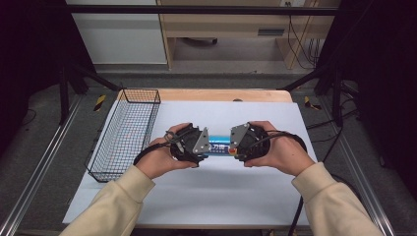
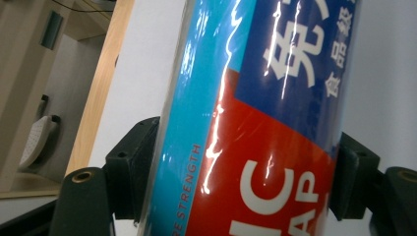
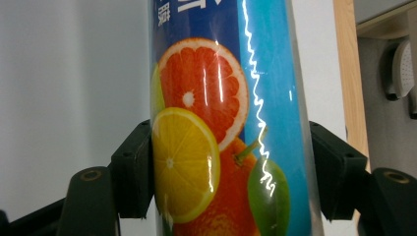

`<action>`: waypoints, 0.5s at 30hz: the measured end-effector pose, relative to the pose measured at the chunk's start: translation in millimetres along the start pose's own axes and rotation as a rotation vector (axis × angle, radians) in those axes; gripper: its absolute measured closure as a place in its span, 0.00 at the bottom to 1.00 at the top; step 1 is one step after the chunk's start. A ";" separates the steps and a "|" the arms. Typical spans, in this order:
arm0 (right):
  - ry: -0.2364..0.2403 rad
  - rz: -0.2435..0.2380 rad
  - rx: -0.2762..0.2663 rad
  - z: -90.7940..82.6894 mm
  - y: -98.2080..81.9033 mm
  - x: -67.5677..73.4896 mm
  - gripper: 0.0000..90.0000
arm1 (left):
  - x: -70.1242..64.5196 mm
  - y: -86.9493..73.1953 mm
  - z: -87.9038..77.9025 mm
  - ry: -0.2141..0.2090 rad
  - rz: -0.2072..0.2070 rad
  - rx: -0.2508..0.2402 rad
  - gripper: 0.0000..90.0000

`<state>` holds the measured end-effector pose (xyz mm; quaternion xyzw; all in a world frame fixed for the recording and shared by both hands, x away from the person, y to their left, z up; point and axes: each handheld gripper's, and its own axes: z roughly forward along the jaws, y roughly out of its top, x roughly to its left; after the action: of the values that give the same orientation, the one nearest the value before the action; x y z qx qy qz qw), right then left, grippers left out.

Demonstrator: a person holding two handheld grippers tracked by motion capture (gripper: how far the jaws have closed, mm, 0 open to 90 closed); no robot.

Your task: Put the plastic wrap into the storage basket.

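- One cling-wrap box (image 1: 219, 147) (blue, red, citrus print), over the middle of the white sheet (image 1: 221, 191), long axis running left to right.
- Left gripper (image 1: 196, 145) pinches its left end; right gripper (image 1: 235, 142) pinches its right end, both equally near.
- Wire basket (image 1: 125, 132) well apart, to the left.

Fruit-printed box (image 3: 226, 132) between tool (image 3: 228, 169) jaws

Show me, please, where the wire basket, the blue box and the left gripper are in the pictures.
wire basket (image 1: 127, 132), high view, on its mesh floor.
blue box (image 2: 255, 128), left gripper view, on the printed face between the jaws.
left gripper (image 1: 189, 142), high view, on its black body beside the grey plate.
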<state>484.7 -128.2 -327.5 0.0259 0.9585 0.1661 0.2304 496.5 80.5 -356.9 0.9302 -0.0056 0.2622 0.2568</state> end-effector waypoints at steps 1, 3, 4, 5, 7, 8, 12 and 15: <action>-0.001 -0.001 0.003 0.1 0.1 0.2 0.34 | -0.1 -0.3 1.5 -0.001 -0.002 0.003 0.29; 0.004 0.004 0.002 0.8 0.6 1.3 0.34 | -0.1 -0.5 2.3 -0.005 -0.001 0.004 0.29; 0.004 0.004 0.002 0.8 0.6 1.3 0.34 | -0.5 -0.9 3.5 -0.007 -0.005 0.005 0.29; 0.004 -0.003 0.003 1.6 0.9 2.2 0.35 | -1.5 -1.1 4.2 -0.014 0.005 0.009 0.29; 0.007 -0.004 -0.001 2.8 0.4 2.6 0.35 | -2.2 -2.3 4.5 -0.011 0.006 0.008 0.30; 0.009 -0.001 -0.003 3.4 0.1 2.9 0.35 | -2.5 -2.3 4.3 -0.014 0.007 0.011 0.30; 0.017 0.001 -0.009 5.5 0.8 3.5 0.34 | -3.9 -3.9 3.2 -0.019 -0.002 0.011 0.30; 0.022 0.000 -0.011 6.0 0.9 4.1 0.34 | -7.0 -4.1 0.0 -0.011 -0.004 0.009 0.31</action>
<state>483.7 -125.0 -334.0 0.0230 0.9600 0.1718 0.2198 491.1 83.2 -362.3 0.9328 -0.0038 0.2563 0.2533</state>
